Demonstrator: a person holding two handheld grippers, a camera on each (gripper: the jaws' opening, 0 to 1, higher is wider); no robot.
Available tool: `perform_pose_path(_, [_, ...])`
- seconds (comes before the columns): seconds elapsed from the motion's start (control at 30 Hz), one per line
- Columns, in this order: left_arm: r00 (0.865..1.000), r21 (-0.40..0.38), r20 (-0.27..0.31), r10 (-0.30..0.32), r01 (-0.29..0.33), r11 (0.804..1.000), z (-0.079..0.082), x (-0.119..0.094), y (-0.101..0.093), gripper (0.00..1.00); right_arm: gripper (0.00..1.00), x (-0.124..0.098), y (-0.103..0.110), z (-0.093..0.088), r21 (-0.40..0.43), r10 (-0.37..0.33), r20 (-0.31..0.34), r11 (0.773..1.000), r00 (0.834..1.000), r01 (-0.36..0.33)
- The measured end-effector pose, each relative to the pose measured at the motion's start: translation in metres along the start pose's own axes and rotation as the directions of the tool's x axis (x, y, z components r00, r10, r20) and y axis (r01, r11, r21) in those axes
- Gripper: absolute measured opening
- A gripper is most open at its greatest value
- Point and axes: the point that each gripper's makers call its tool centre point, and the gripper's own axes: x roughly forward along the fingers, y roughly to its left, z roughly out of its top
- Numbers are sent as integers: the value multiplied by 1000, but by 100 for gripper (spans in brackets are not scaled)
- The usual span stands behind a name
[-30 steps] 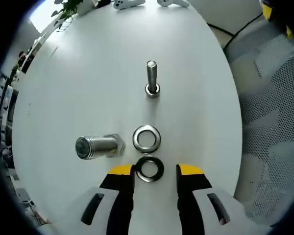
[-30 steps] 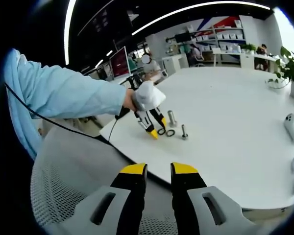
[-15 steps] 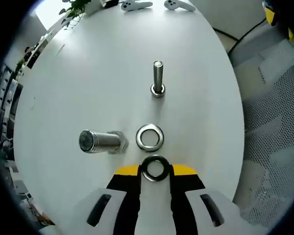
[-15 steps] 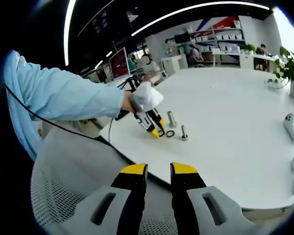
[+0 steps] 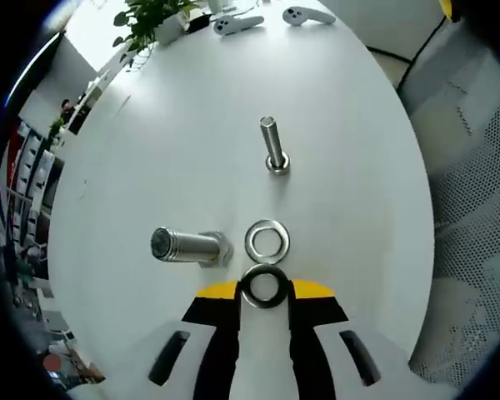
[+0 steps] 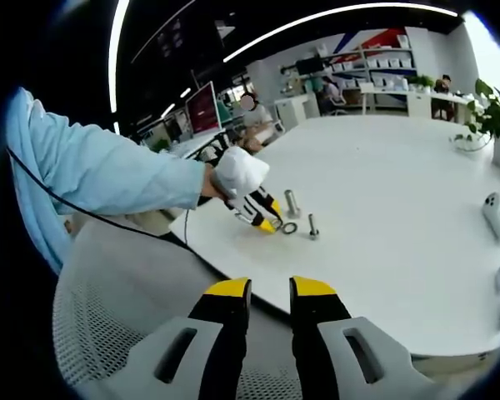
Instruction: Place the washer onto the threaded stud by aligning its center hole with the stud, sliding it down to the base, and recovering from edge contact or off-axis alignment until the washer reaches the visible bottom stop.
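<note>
Your left gripper (image 5: 264, 289) has its fingers clamped on the dark washer (image 5: 263, 285), at the near edge of the white desk (image 5: 167, 142). A silver washer (image 5: 267, 240) lies flat just beyond it. The threaded stud (image 5: 273, 145) stands farther off, and a thick bolt (image 5: 187, 246) stands to the left. Your right gripper (image 6: 265, 288) hangs over a mesh chair (image 6: 100, 325), fingers nearly together, holding nothing.
</note>
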Motion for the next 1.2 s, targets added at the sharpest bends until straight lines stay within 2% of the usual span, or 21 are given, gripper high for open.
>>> perform_pose_path(0.37, [995,24,49,86,-87,996,6,-10,15,19,21,0,0,0,0,2,-1,1000,1000,-2])
perform_pose_path(0.67, [993,26,69,92,-94,995,6,-20,15,19,21,0,-1,0,1,-1,0,1000,1000,1])
perform_pose_path(0.8, [991,19,79,105,-107,994,7,-29,19,19,21,1,-1,1,1,-2,0,1000,1000,2])
perform_pose_path(1.2, [979,7,127,158,-160,987,24,-60,44,19,21,0,-2,2,6,-7,7,1000,1000,7])
